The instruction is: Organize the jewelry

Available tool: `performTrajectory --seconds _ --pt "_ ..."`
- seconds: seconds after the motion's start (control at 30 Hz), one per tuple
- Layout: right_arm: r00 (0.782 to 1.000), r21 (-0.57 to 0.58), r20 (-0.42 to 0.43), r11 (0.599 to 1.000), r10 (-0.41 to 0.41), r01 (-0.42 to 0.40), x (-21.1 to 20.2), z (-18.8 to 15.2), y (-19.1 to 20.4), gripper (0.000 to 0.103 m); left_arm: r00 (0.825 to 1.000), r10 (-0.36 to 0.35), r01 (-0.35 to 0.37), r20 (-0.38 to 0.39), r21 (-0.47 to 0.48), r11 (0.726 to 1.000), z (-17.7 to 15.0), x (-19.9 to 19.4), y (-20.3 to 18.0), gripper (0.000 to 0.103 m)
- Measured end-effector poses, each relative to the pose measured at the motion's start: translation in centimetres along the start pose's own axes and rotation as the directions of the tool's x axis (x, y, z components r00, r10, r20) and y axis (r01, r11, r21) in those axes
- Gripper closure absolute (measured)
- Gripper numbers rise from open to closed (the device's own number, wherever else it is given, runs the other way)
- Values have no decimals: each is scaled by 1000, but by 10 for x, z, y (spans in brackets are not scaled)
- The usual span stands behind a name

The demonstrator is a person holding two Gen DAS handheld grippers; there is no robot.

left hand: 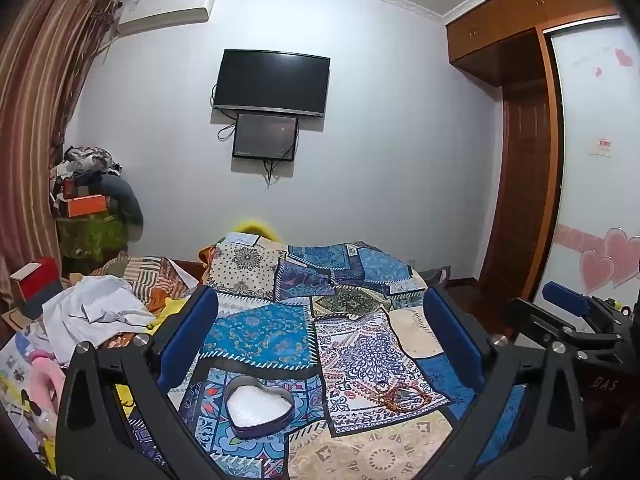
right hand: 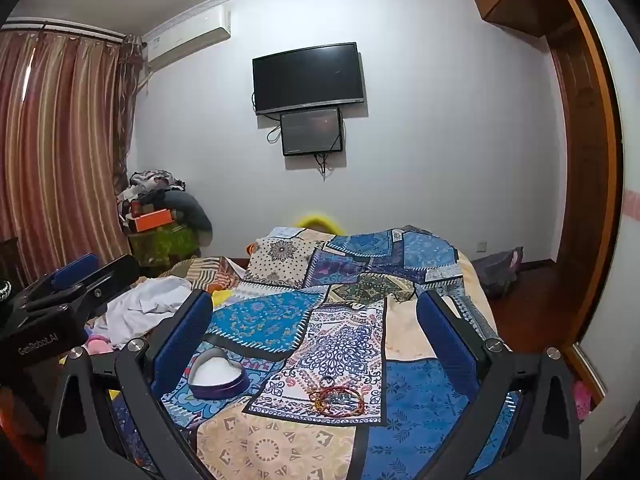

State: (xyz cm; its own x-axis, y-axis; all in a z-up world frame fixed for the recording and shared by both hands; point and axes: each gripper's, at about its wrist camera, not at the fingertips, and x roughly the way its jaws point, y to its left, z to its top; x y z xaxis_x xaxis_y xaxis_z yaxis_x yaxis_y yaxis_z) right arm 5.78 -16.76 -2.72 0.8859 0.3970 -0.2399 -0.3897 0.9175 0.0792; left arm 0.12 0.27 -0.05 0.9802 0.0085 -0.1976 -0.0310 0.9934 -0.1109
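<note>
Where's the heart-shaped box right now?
The heart-shaped box sits open on the patchwork bedspread, low in both wrist views, left of the pile of bracelets and apart from it.

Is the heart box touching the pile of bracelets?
Apart. In the right wrist view, patterned quilt shows between the heart box and the bracelets.

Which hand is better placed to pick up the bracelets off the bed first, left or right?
Right, probably. The bracelets lie nearly centred ahead of the right gripper, whose jaws are open. From the left gripper they sit off to its right, with the heart-shaped box more directly ahead.
</note>
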Motion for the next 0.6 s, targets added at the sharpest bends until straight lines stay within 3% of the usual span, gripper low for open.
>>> performTrajectory --seconds 0.6 --pt "1000 6 1 1000 2 -2 1 -2 -1 2 1000 12 -12 -4 0 1000 -1 4 -1 0"
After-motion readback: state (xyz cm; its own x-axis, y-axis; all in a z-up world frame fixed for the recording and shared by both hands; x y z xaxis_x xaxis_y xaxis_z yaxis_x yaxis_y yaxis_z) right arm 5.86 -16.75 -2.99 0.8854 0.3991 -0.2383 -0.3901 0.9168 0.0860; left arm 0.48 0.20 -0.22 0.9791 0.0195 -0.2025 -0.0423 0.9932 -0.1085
